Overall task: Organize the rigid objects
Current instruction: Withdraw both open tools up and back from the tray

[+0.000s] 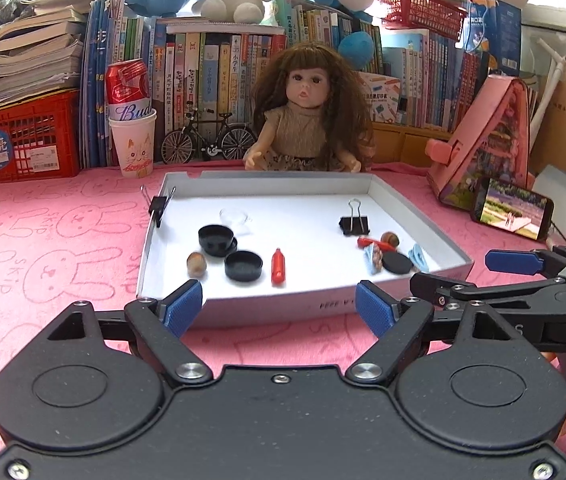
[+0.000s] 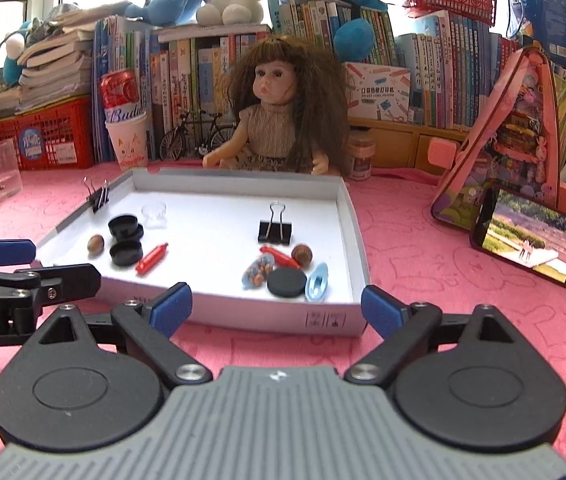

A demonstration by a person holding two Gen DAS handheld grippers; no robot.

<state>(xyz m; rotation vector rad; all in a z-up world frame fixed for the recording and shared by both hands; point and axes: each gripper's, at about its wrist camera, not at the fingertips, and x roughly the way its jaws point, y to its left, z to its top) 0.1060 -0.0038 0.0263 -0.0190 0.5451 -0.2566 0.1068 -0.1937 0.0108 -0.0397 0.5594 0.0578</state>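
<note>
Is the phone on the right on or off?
On. The phone leans against the pink toy house, its screen lit with an outdoor scene showing small figures on a path.

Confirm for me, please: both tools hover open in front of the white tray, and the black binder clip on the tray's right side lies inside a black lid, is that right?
Not quite. The black binder clip stands on the bare floor of the white tray, apart from the lids, as the right wrist view shows. The rest holds: the left tool and right tool both hover open in front of the tray.
</note>
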